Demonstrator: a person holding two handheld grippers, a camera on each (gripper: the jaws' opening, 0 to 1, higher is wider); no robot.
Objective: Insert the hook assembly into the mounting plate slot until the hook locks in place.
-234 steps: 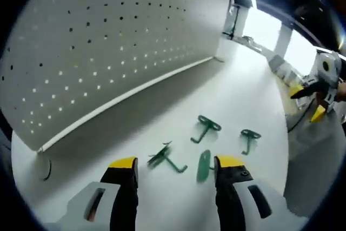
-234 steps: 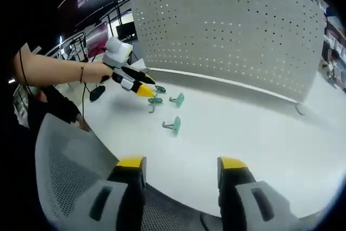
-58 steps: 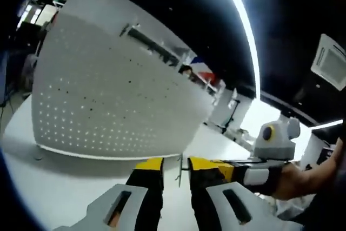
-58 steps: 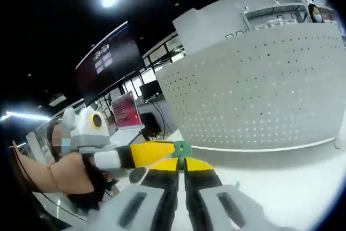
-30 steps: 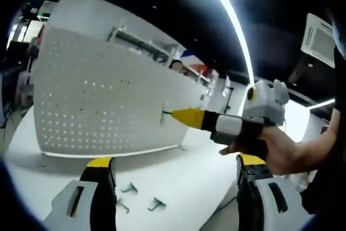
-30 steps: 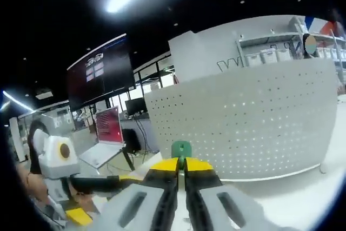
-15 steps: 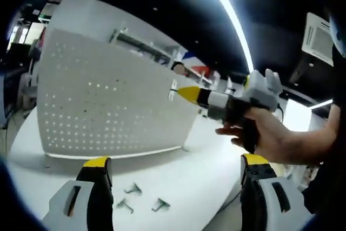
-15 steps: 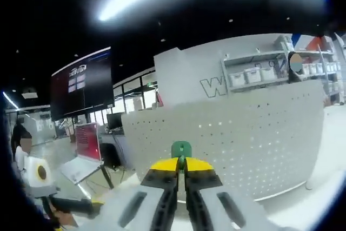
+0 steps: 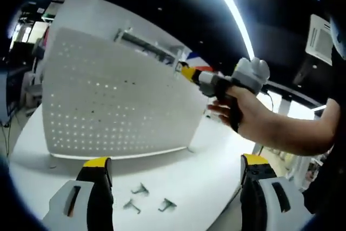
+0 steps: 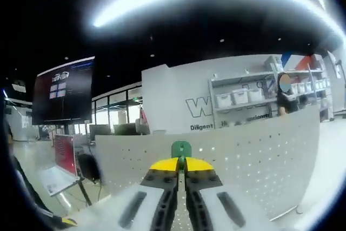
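Note:
My right gripper (image 10: 181, 163) is shut on a green hook (image 10: 181, 149), whose rounded plate sticks up past the yellow tips. Behind it stands the white perforated mounting plate (image 10: 254, 147). In the left gripper view a hand holds the right gripper (image 9: 187, 72) up at the top edge of the mounting plate (image 9: 108, 101), with the small hook (image 9: 177, 67) at its tip. My left gripper (image 9: 175, 160) is wide open and holds nothing, low in front of the plate. Three loose hooks (image 9: 140, 189) lie on the white table (image 9: 205, 171).
The person's hand and forearm (image 9: 270, 125) reach in from the right. Behind the plate stand a white wall with shelves of boxes (image 10: 243, 98) and a person (image 10: 285, 100). A dark screen (image 10: 62, 96) hangs at the left. The table's edge (image 9: 230, 201) runs near my right jaw.
The right gripper has risen with the hook, from mid-height of the plate to its top edge. The left gripper has stayed open and barely moved.

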